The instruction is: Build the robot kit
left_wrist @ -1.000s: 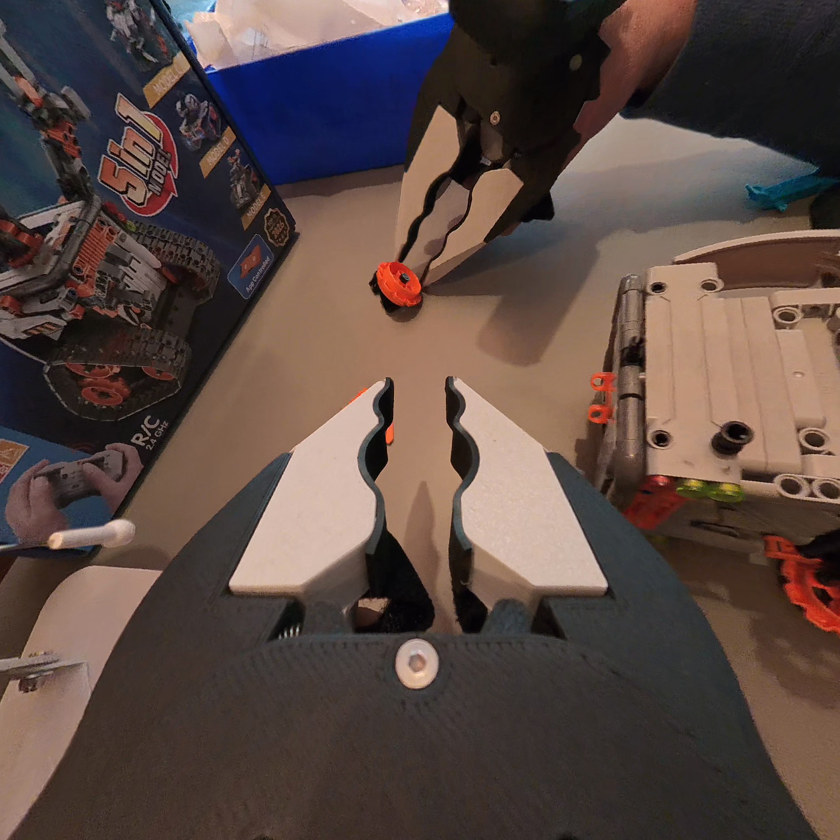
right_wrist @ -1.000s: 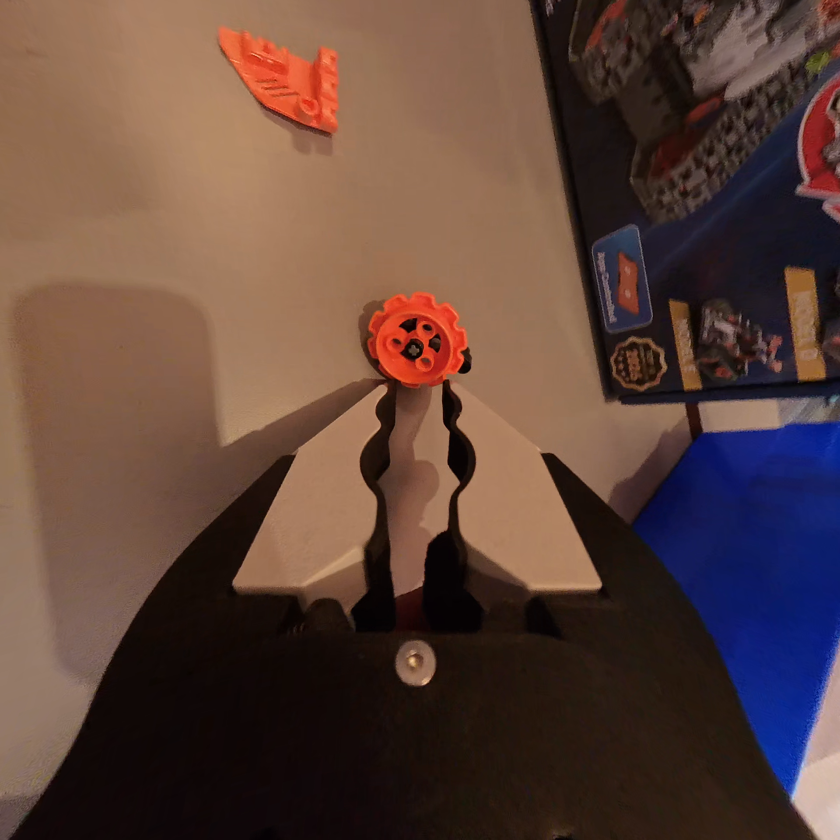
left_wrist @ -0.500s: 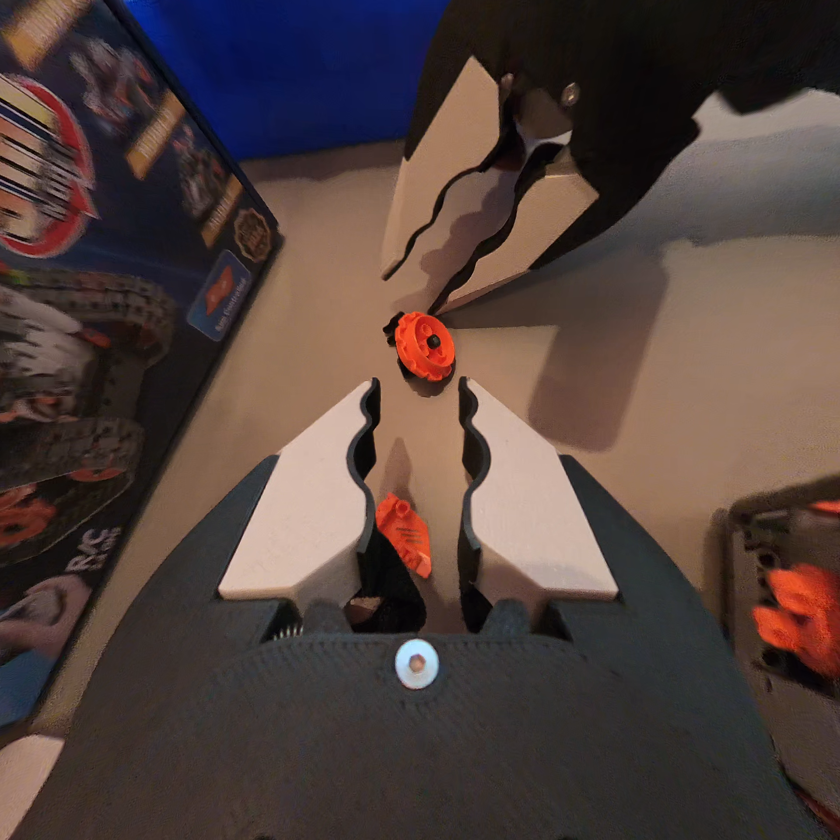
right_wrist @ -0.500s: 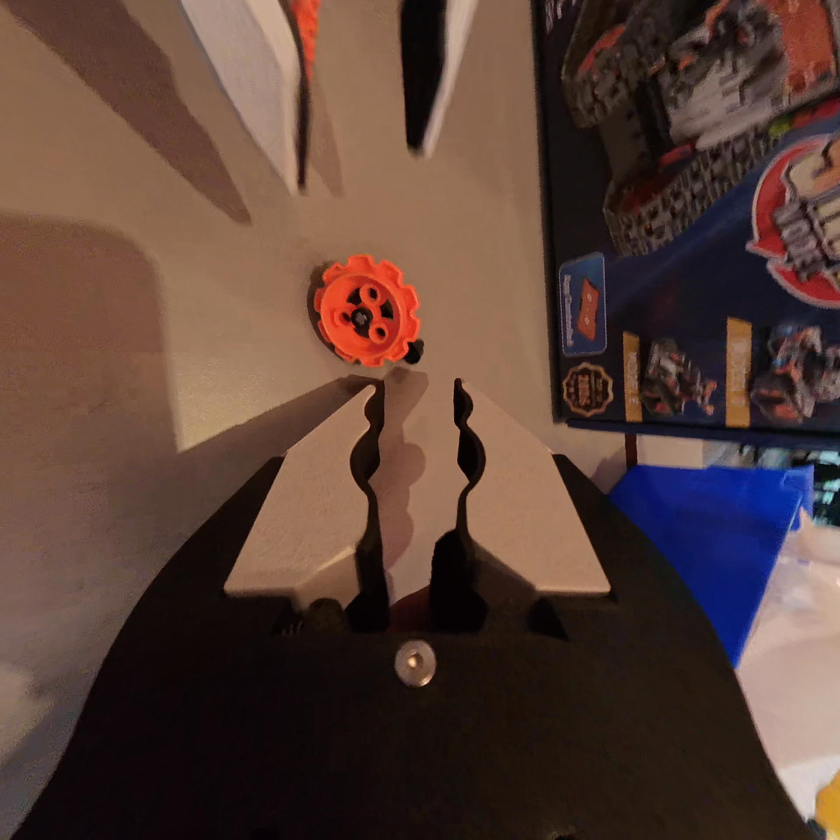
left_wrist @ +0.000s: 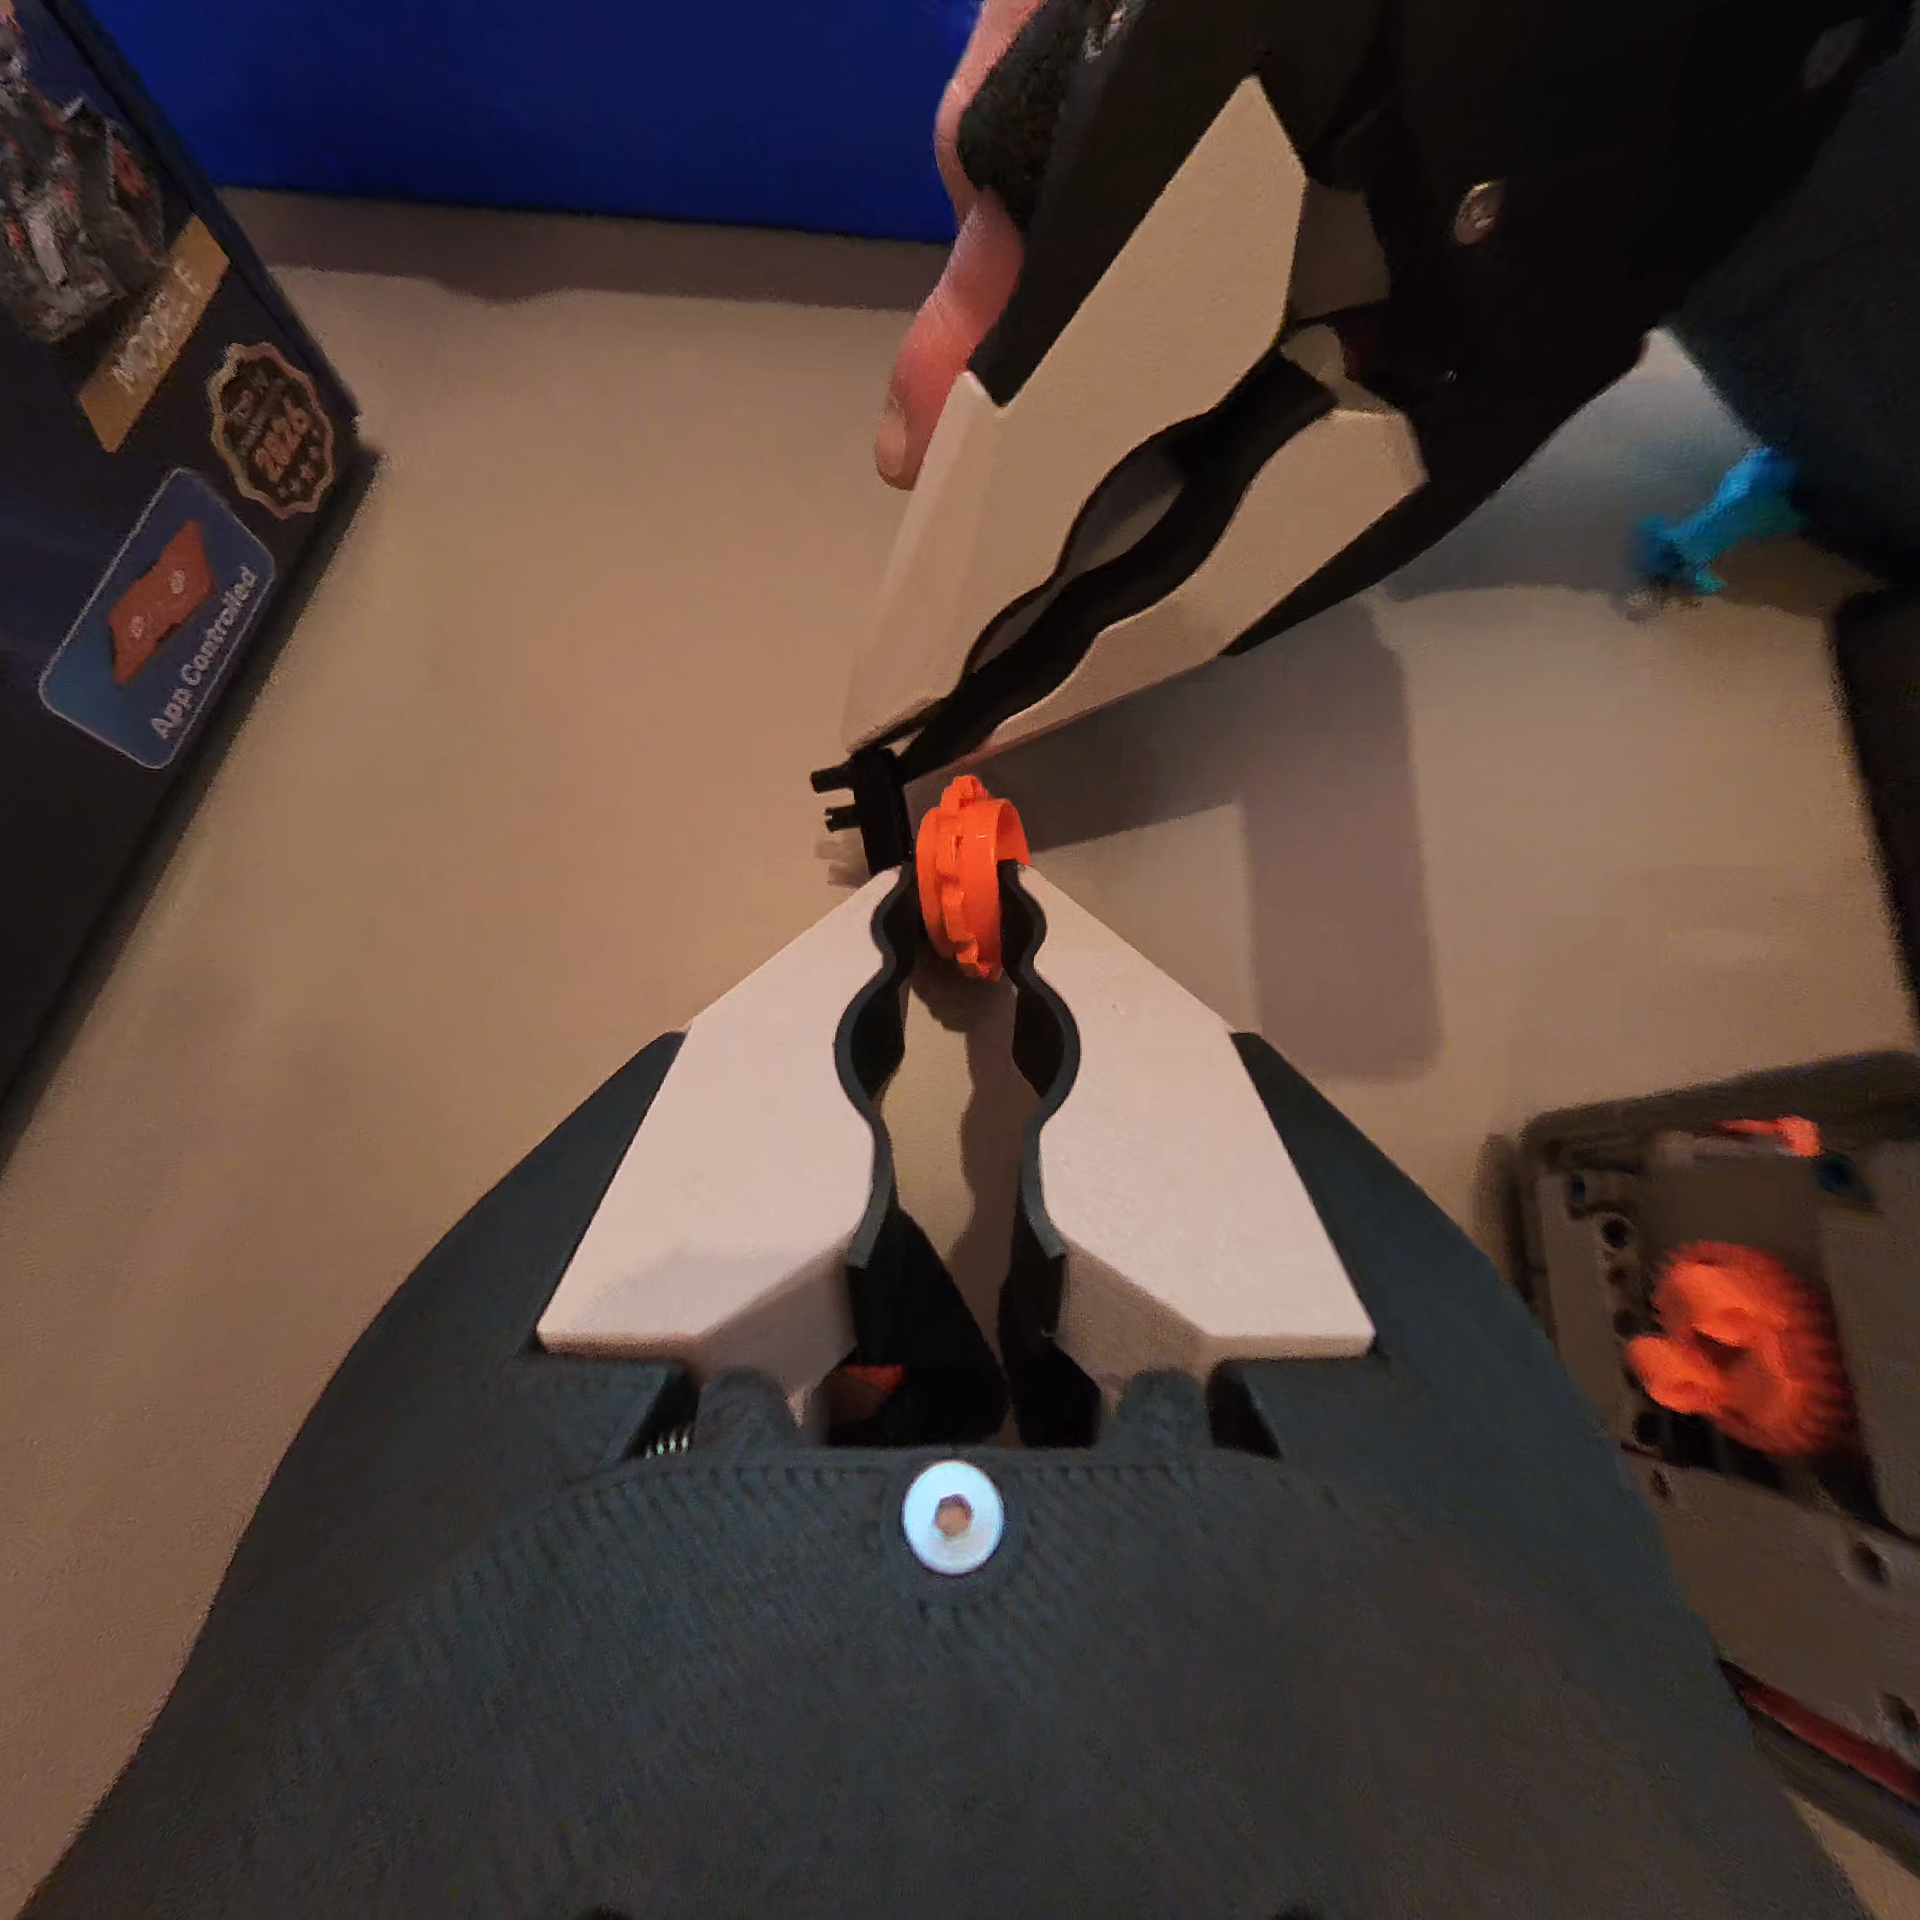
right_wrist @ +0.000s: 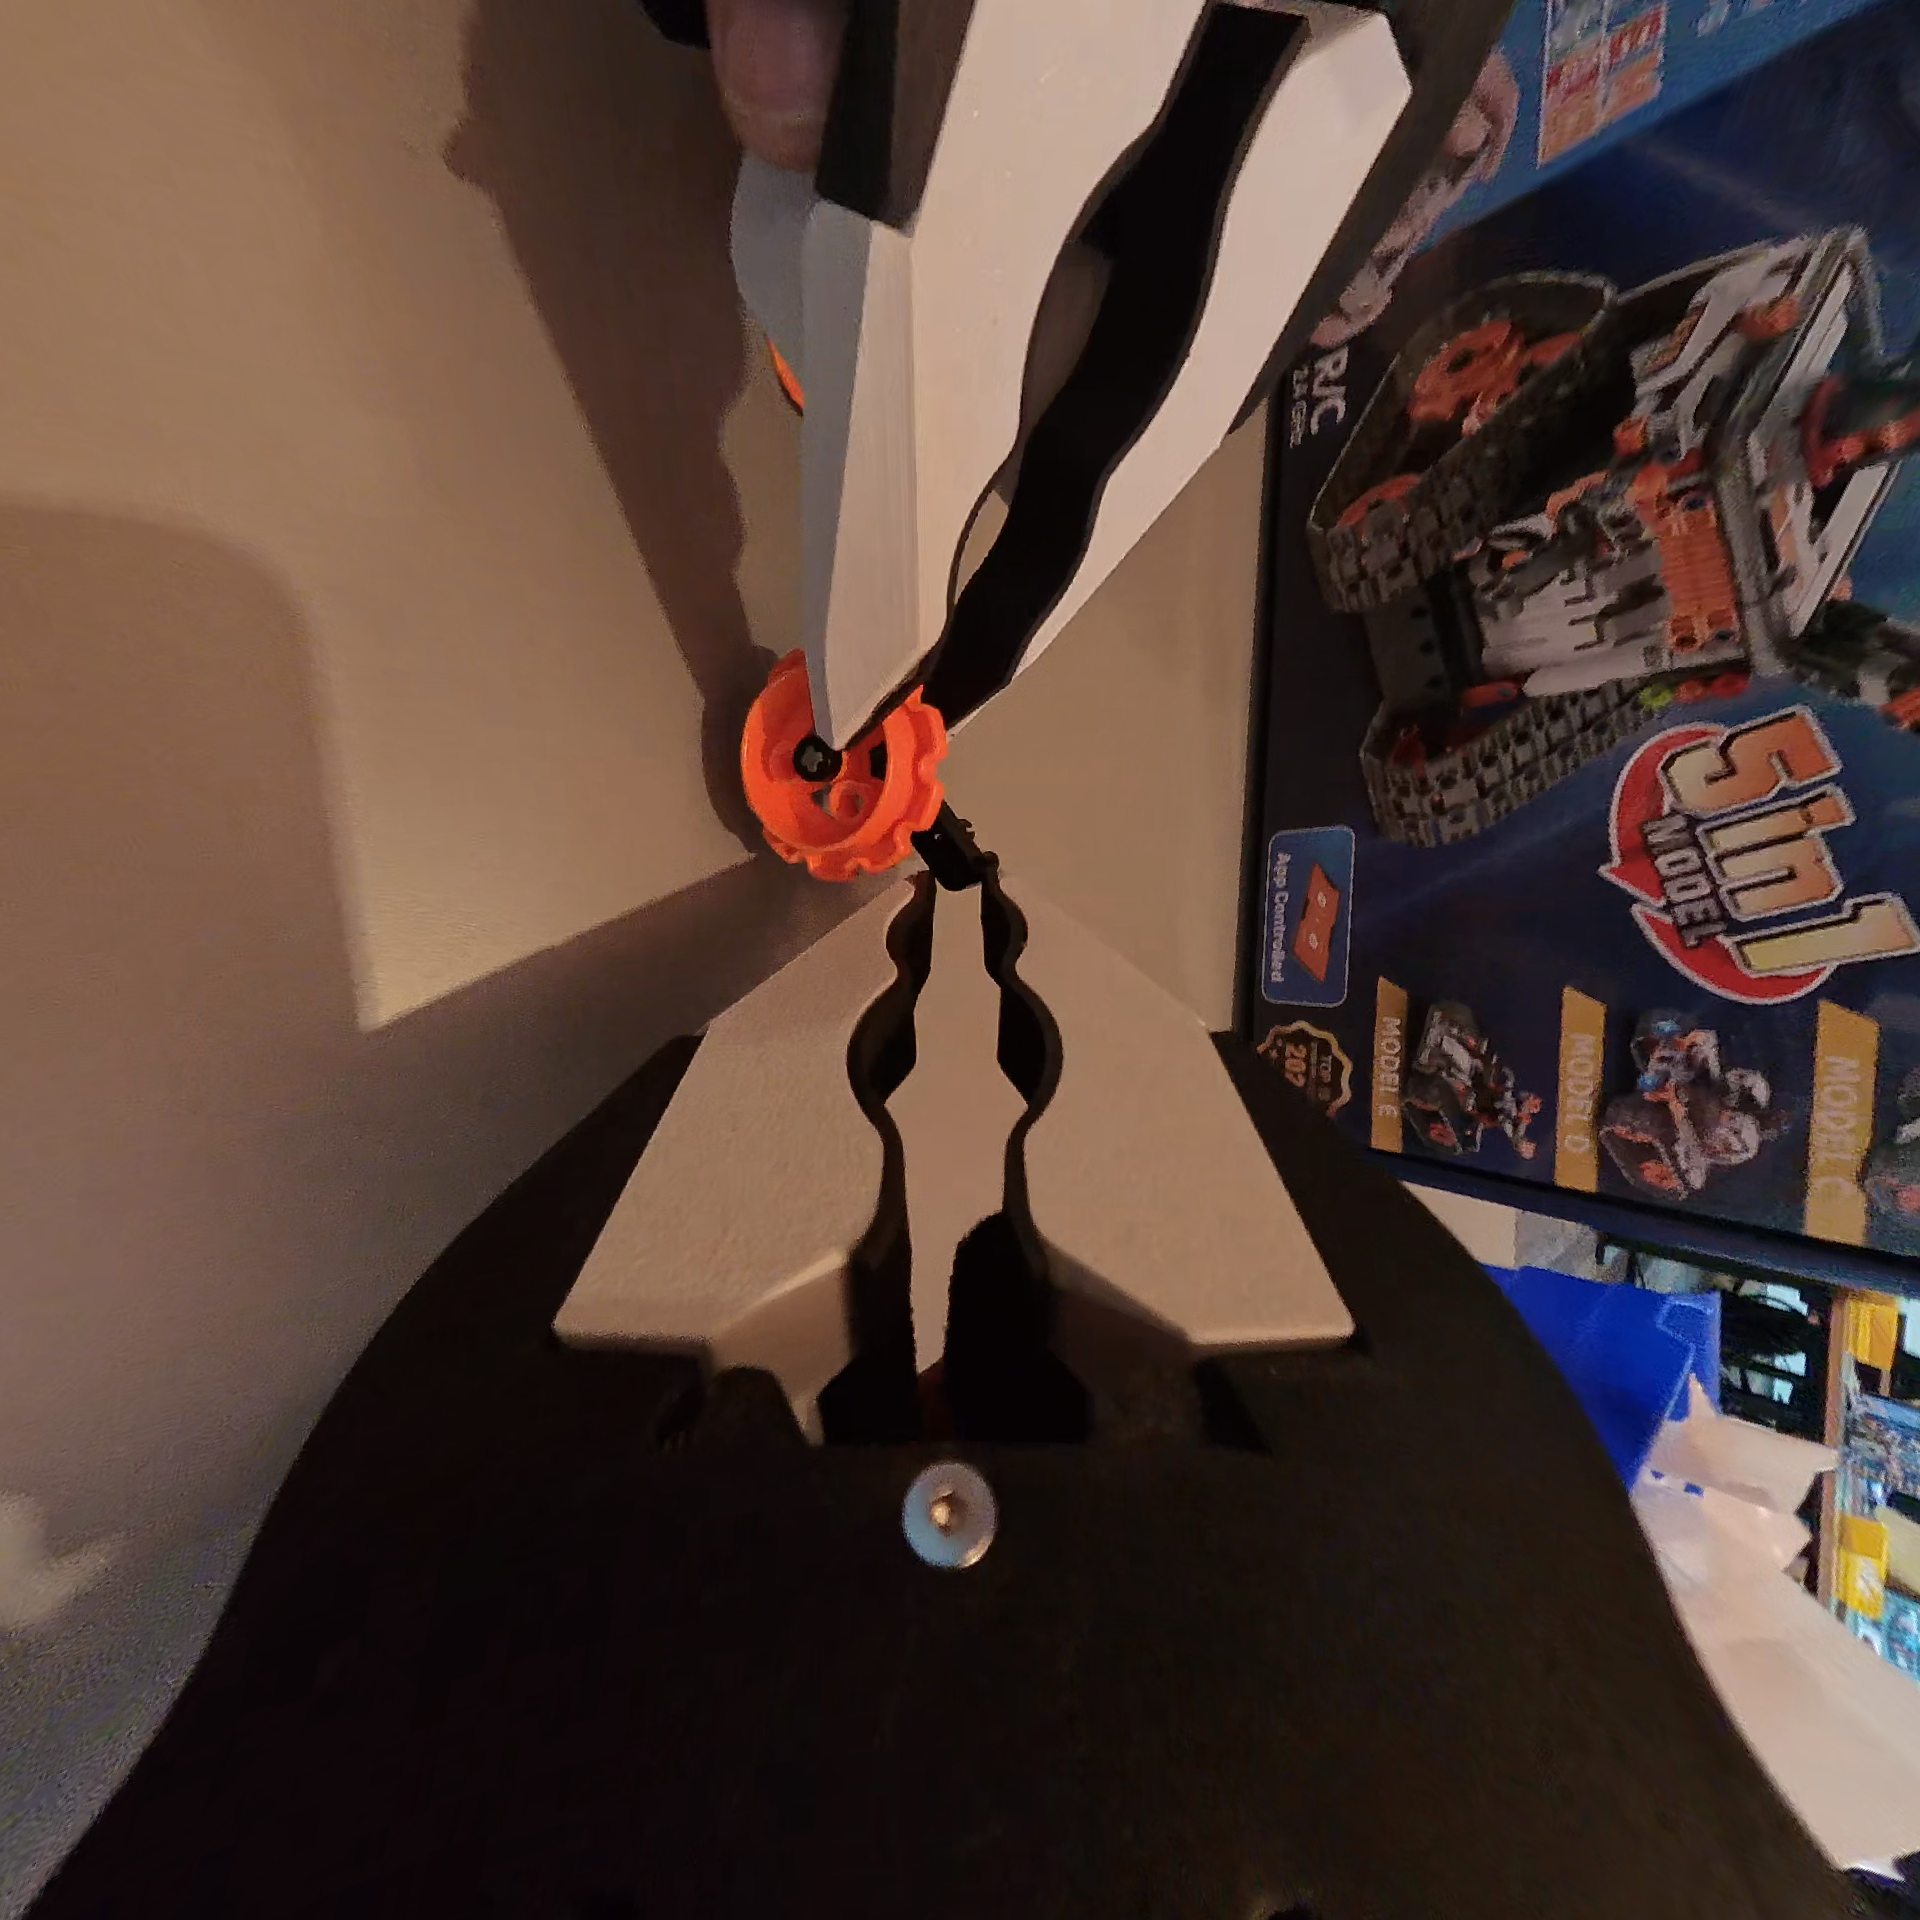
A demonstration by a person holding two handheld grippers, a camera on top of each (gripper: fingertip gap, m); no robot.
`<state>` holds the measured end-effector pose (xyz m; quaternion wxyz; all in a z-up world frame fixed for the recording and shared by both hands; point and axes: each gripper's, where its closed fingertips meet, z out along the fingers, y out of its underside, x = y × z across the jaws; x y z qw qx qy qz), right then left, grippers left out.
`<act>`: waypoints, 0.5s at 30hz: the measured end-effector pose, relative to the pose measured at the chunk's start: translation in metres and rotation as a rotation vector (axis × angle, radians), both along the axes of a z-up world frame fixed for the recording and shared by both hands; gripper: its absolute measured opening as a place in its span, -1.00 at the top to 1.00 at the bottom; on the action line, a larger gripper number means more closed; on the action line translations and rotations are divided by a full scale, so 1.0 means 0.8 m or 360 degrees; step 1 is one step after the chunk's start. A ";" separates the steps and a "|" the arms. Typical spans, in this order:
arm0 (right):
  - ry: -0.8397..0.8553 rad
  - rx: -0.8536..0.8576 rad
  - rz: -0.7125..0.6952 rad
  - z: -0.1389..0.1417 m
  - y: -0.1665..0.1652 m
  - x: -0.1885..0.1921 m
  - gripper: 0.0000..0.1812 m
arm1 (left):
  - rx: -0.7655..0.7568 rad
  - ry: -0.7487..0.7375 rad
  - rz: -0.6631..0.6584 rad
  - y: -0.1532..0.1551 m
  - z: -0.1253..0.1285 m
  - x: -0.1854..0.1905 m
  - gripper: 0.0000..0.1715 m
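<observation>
The left gripper is clamped on an orange toothed wheel, held on edge between its fingertips. A black pin juts from the wheel, and the right gripper is closed on it. A printed toy box lies just right of the right gripper.

The work surface is a flat, matte beige bench; lighting is warm and directional, casting hard-edged dark shadows across it; a dark-blue printed cardboard toy box stands along one edge; a bright blue plastic bin sits at the far end, next to the box; crumpled white plastic wrapping lies in the bin.
</observation>
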<state>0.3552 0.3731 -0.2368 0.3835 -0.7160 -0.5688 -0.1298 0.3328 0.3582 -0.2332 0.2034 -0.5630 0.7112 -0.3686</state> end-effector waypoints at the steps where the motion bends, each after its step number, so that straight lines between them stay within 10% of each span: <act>1: 0.0002 -0.0004 0.0013 0.004 -0.004 -0.004 0.92 | -0.0001 -0.0004 -0.0036 -0.004 0.004 -0.005 0.83; 15: -0.0152 0.0324 0.0249 0.106 -0.065 -0.097 1.00 | 0.0122 0.0090 -0.0411 -0.070 0.119 -0.088 0.83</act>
